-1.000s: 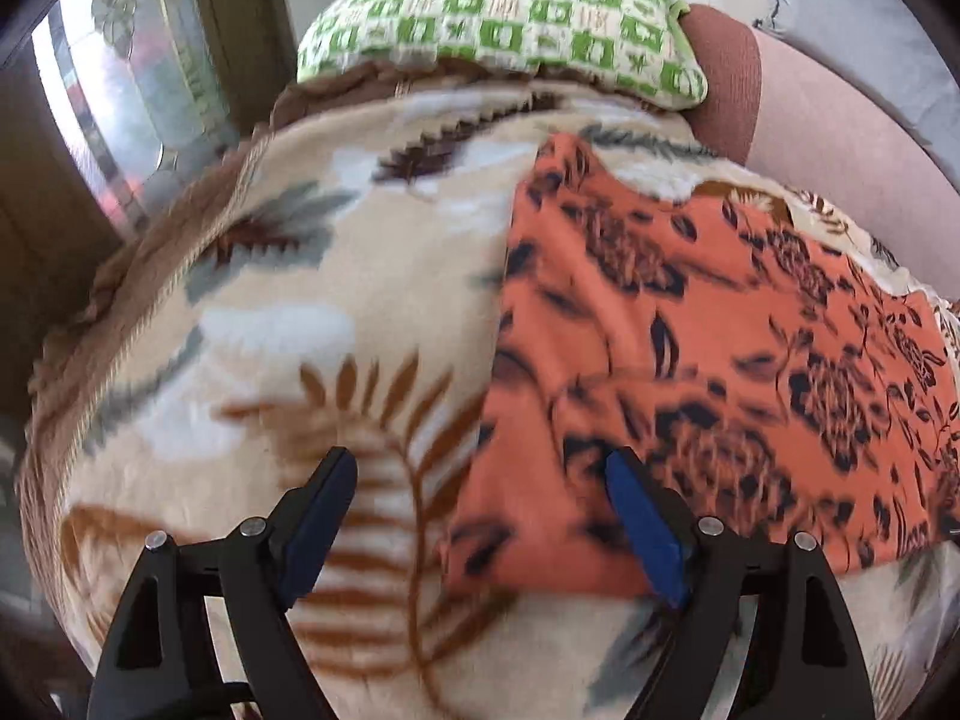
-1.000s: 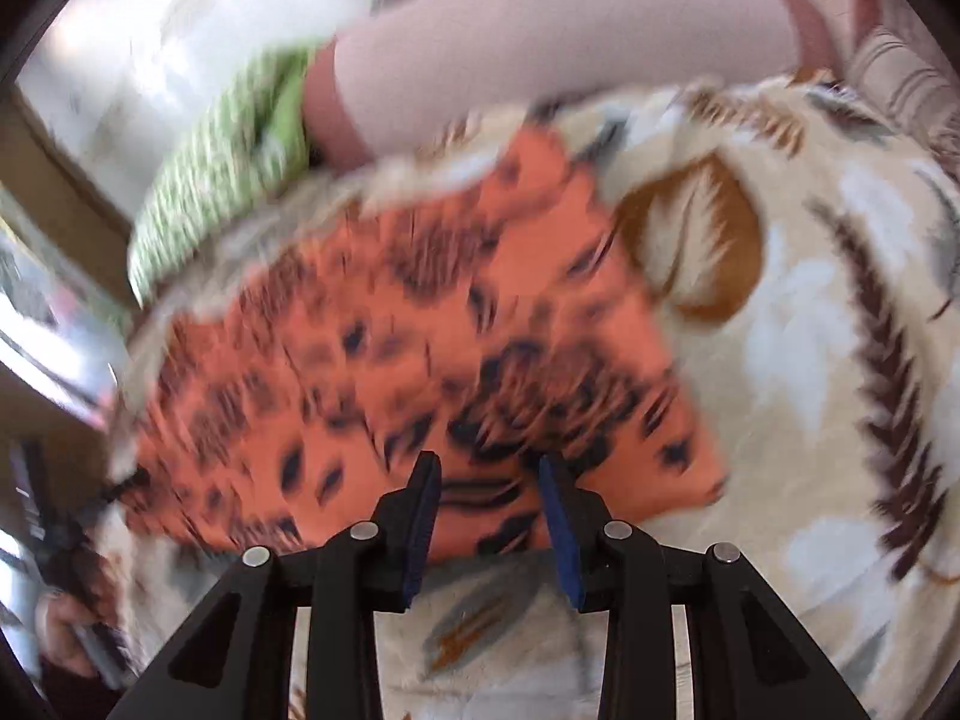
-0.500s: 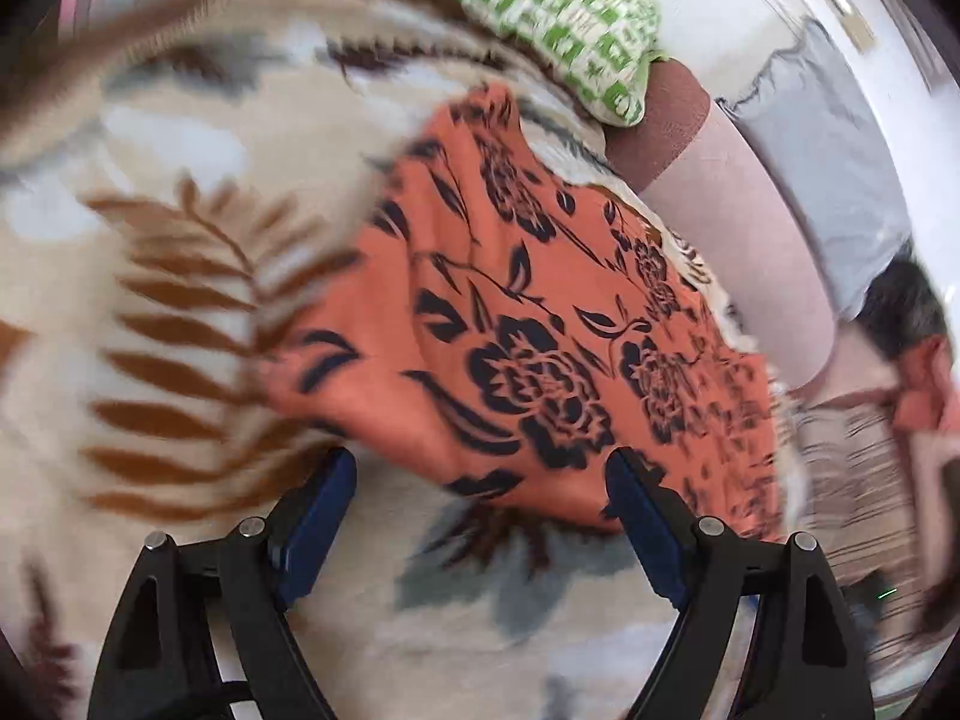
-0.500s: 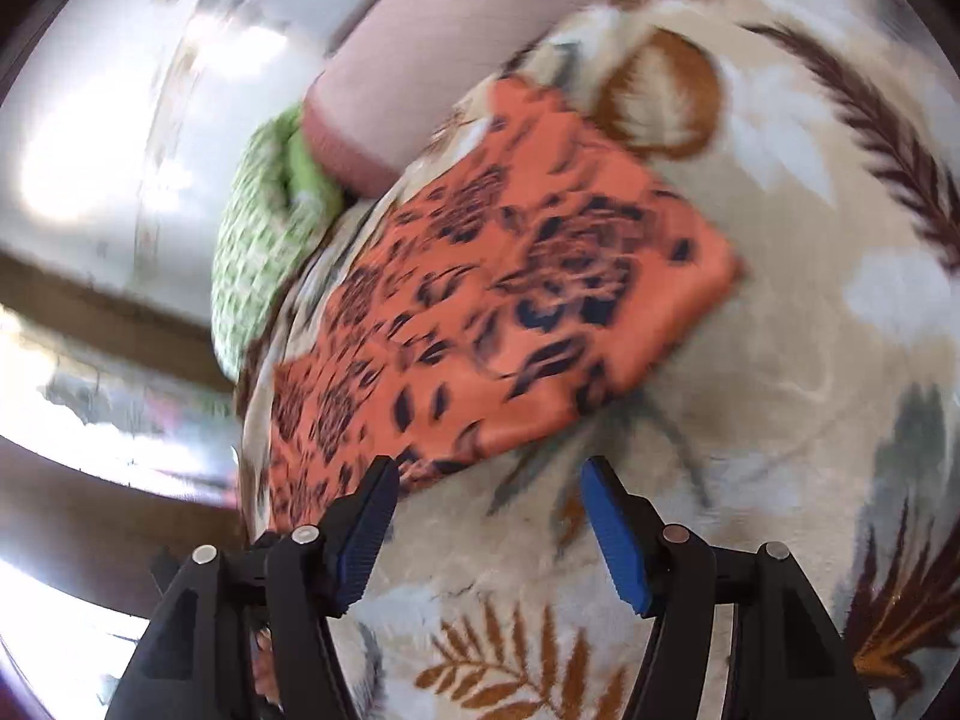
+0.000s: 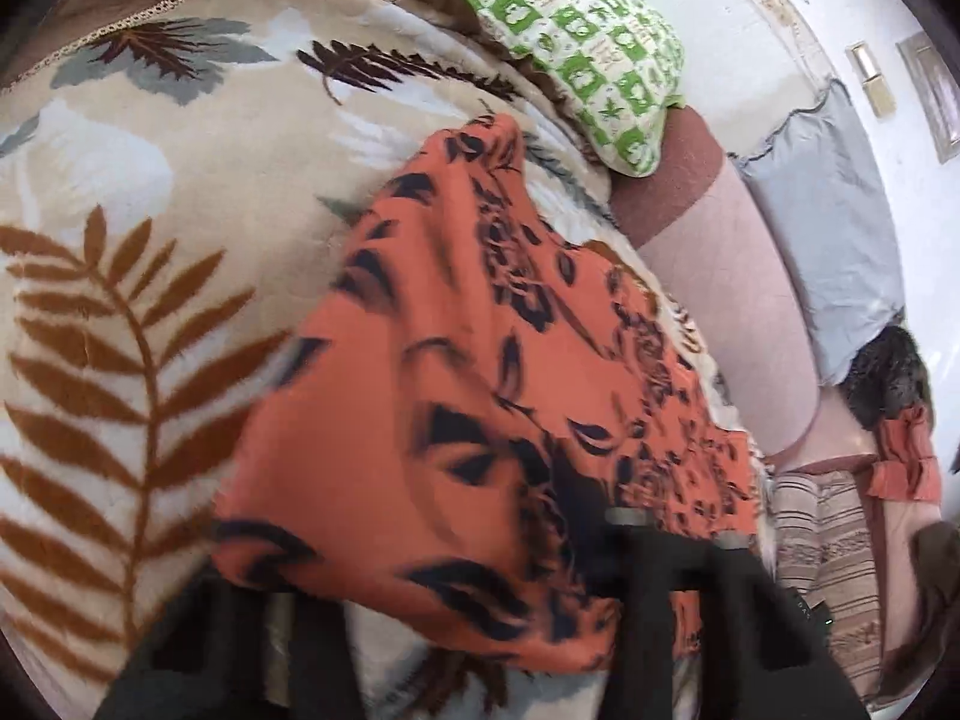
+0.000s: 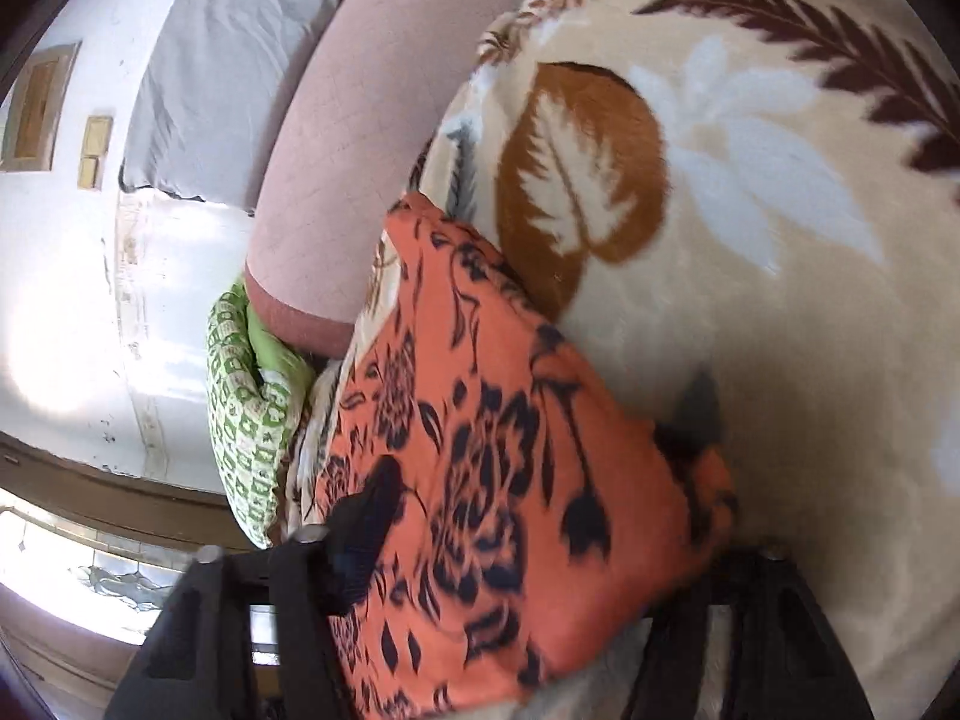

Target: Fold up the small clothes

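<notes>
An orange cloth with black flowers (image 5: 480, 420) lies on a beige leaf-print blanket (image 5: 150, 240). My left gripper (image 5: 444, 630) is open, its jaws wide apart, with the near edge of the cloth between them and partly covering them. In the right wrist view the same cloth (image 6: 510, 480) fills the space between the jaws of my right gripper (image 6: 528, 612), which is open; its left finger (image 6: 354, 540) lies against the cloth and the right finger is mostly hidden by it.
A green checked pillow (image 5: 576, 48) sits at the head of the blanket. A pink bolster (image 5: 732, 276) and a grey pillow (image 5: 840, 228) lie along the wall side. A person in an orange top (image 5: 900, 420) is at the far right.
Both grippers have moved in closer to the cloth, so its edges now lie between their jaws. The right gripper opened wider over the last second.
</notes>
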Tool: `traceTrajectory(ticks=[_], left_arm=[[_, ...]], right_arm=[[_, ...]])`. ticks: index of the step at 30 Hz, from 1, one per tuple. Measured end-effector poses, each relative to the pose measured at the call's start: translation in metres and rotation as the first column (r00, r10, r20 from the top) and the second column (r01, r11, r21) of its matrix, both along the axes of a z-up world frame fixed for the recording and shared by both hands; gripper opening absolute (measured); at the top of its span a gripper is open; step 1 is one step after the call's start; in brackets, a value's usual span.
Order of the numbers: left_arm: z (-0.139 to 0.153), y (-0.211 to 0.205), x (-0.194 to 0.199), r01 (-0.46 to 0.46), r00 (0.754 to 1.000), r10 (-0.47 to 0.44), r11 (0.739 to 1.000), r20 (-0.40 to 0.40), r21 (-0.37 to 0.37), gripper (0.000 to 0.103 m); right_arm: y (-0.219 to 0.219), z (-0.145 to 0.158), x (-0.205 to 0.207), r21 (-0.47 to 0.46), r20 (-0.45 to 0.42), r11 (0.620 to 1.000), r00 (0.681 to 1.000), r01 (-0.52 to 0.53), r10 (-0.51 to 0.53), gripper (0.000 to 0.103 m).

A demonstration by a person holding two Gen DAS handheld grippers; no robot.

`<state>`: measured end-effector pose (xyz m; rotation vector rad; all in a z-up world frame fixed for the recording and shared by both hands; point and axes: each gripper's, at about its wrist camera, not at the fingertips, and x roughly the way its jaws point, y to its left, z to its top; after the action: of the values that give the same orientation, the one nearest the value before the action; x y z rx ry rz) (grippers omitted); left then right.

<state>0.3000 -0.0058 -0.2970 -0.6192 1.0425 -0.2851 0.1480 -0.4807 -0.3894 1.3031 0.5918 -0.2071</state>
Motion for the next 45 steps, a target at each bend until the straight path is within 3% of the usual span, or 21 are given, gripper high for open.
traceTrajectory(ticks=[4,8,13,17,20,21,23,26,29,32,34,36,39,45], left_arm=[[-0.003,0.008,0.000,-0.006,1.000,0.006,0.999,-0.003,-0.047,0.024],[0.015,0.002,-0.009,0.032,0.996,-0.034,0.999,0.083,0.028,0.020],[0.023,0.004,-0.031,0.090,0.990,-0.094,0.995,0.104,0.043,0.020],[0.022,0.009,-0.077,0.134,0.988,-0.138,0.990,0.074,0.051,0.020],[0.009,0.005,-0.104,0.140,0.989,-0.145,0.982,0.032,0.126,0.021],[0.004,0.005,-0.111,0.144,0.989,-0.148,0.978,0.019,0.152,0.025],[0.002,0.009,-0.116,0.133,0.990,-0.138,0.982,0.026,0.134,0.031],[-0.001,0.014,-0.106,0.127,0.991,-0.129,0.991,0.027,0.049,0.051],[-0.003,0.013,-0.104,0.101,0.994,-0.102,0.995,0.041,0.015,0.057],[0.001,0.002,-0.104,0.093,0.992,-0.100,0.992,0.073,0.090,0.056],[0.006,-0.005,-0.105,0.083,0.990,-0.099,0.984,0.099,0.158,0.035],[0.013,-0.021,-0.103,0.093,0.983,-0.133,0.954,0.125,0.286,0.028],[0.019,-0.027,-0.105,0.096,0.975,-0.158,0.934,0.157,0.344,0.026],[0.022,-0.027,-0.106,0.112,0.967,-0.188,0.917,0.169,0.383,0.025]], right_arm=[[0.006,0.004,0.011,-0.072,-0.049,0.997,0.999,-0.023,0.020,0.023],[0.019,0.036,0.004,-0.198,-0.023,0.980,0.999,-0.031,0.027,0.021],[0.042,0.077,-0.021,-0.330,-0.015,0.942,0.998,-0.057,0.055,0.020],[0.044,0.079,-0.072,-0.333,-0.049,0.941,0.998,-0.059,0.046,0.020],[0.038,0.069,-0.106,-0.324,-0.091,0.943,0.994,-0.081,0.055,0.020],[0.036,0.060,-0.115,-0.314,-0.131,0.943,0.989,-0.111,0.073,0.023],[0.034,0.041,-0.123,-0.291,-0.245,0.939,0.963,-0.182,0.111,0.030],[0.024,0.037,-0.146,-0.211,-0.229,0.970,0.971,-0.120,0.070,0.063],[0.015,0.061,-0.168,-0.238,-0.191,0.971,0.981,-0.037,-0.009,0.064],[0.023,0.095,-0.178,-0.351,-0.151,0.936,0.988,-0.034,-0.021,0.064],[0.044,0.120,-0.178,-0.468,-0.116,0.882,0.993,-0.062,0.008,0.060],[0.067,0.135,-0.164,-0.548,-0.118,0.828,0.991,-0.119,0.065,0.033],[0.100,0.136,-0.131,-0.565,-0.152,0.796,0.976,-0.216,0.157,0.028],[0.163,0.120,-0.071,-0.573,-0.195,0.742,0.937,-0.348,0.289,0.027]])
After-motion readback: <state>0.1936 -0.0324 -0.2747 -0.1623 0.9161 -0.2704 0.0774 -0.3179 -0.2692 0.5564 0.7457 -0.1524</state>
